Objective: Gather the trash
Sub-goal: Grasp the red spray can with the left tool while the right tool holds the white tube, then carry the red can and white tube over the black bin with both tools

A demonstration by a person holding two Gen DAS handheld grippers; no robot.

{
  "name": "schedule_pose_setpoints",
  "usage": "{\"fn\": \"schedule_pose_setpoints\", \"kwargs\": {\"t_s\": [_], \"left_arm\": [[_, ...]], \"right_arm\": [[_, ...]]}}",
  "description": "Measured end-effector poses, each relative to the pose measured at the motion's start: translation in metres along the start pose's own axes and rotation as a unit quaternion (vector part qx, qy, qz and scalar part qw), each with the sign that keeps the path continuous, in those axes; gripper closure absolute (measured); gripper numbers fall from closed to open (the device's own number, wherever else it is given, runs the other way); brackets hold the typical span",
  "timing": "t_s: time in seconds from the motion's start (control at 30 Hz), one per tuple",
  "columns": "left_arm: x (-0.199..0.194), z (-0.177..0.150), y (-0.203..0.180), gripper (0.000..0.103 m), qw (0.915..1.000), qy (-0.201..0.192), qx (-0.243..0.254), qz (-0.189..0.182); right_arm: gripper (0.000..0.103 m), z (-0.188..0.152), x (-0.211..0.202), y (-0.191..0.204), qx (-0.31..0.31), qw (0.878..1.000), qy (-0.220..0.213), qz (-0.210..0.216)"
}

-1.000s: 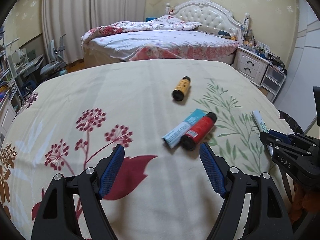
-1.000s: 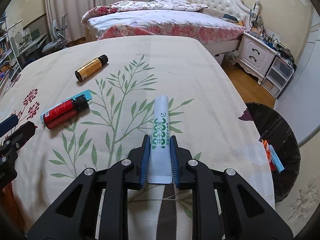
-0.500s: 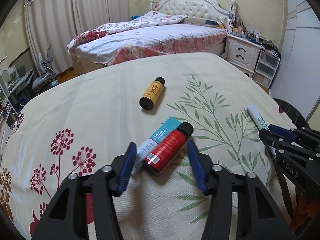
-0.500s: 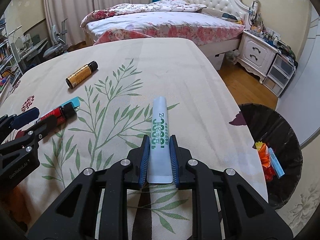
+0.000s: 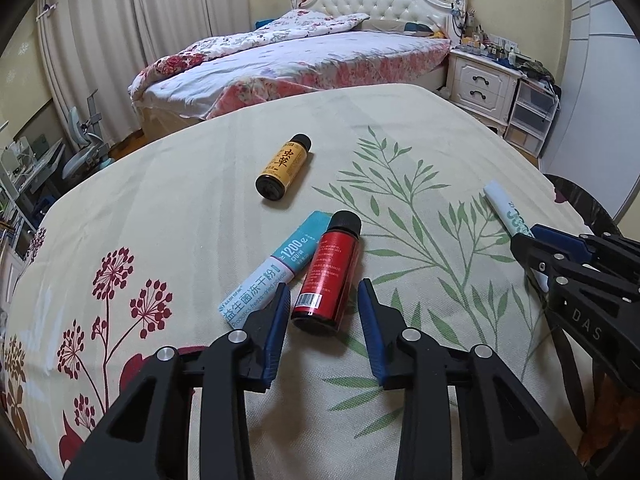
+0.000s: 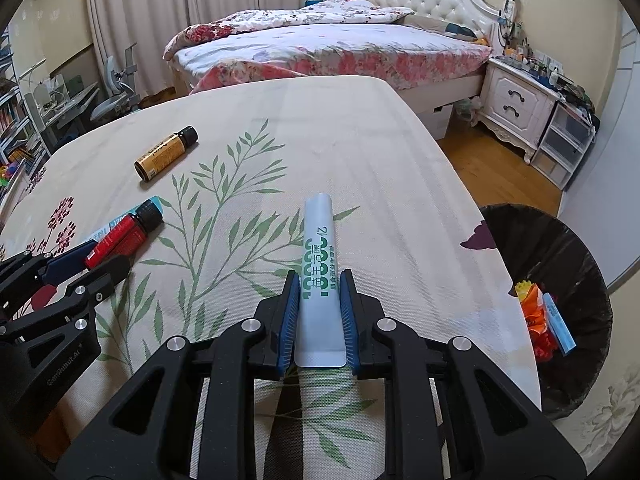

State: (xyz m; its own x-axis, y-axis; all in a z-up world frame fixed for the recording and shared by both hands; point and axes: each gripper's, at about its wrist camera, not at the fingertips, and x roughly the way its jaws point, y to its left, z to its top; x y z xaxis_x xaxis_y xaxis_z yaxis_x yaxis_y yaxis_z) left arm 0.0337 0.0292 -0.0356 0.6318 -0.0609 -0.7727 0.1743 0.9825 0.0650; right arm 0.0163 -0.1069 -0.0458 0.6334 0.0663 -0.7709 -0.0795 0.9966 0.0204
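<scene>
Left wrist view showed the left gripper with its jaws just closing around the red bottle's base, the pads not yet touching it. A blue sachet lay against the bottle, a yellow bottle farther off on the tablecloth. The right gripper was clenched on a white sachet, beside the black bin.

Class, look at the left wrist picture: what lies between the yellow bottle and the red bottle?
Only bare tablecloth between the yellow bottle and the red bottle, in the left wrist view.
</scene>
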Motion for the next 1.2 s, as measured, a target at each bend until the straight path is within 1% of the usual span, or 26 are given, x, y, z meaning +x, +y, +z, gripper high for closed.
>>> {"fn": "schedule_pose_setpoints", "kwargs": {"t_s": [0.1,0.2,0.23,0.27,0.3,0.33,0.37,0.7,1.0,1.2], "left_arm": [[0.003,0.003,0.0,0.06,1.0,0.005,-0.002,0.0],[0.006,0.007,-0.003,0.059,1.0,0.006,-0.001,-0.004],[0.007,0.007,-0.005,0.059,1.0,0.005,0.002,-0.004],[0.007,0.007,-0.006,0.063,1.0,0.004,0.006,-0.003],[0.007,0.006,-0.009,0.071,0.9999,0.005,0.012,-0.004],[0.007,0.006,-0.01,0.076,0.9999,0.004,0.015,-0.007],[0.006,0.006,-0.011,0.078,0.9998,0.004,0.016,-0.008],[0.001,0.0,-0.011,0.078,1.0,-0.003,0.001,-0.008],[-0.011,-0.004,-0.009,0.078,0.9995,-0.02,-0.012,-0.021],[-0.018,-0.004,-0.014,0.078,0.9987,-0.031,-0.016,-0.036]], "right_arm": [[0.083,0.0,0.0,0.0,0.0,1.0,0.0,0.001],[0.083,0.0,-0.001,0.0,0.001,1.0,0.0,0.002],[0.083,0.0,-0.001,0.0,0.001,1.0,0.0,0.002],[0.083,0.0,-0.001,0.0,0.001,1.0,0.0,0.002],[0.083,0.0,-0.001,0.0,0.001,1.0,0.0,0.002],[0.083,0.0,-0.001,0.0,0.001,1.0,0.0,0.002],[0.083,0.0,-0.001,0.0,0.001,1.0,0.0,0.002],[0.083,0.0,-0.001,-0.001,0.0,1.0,-0.001,0.0],[0.085,-0.001,-0.006,-0.008,0.021,1.0,-0.008,0.007],[0.085,-0.004,-0.013,-0.014,0.029,0.999,-0.017,-0.01]]}}
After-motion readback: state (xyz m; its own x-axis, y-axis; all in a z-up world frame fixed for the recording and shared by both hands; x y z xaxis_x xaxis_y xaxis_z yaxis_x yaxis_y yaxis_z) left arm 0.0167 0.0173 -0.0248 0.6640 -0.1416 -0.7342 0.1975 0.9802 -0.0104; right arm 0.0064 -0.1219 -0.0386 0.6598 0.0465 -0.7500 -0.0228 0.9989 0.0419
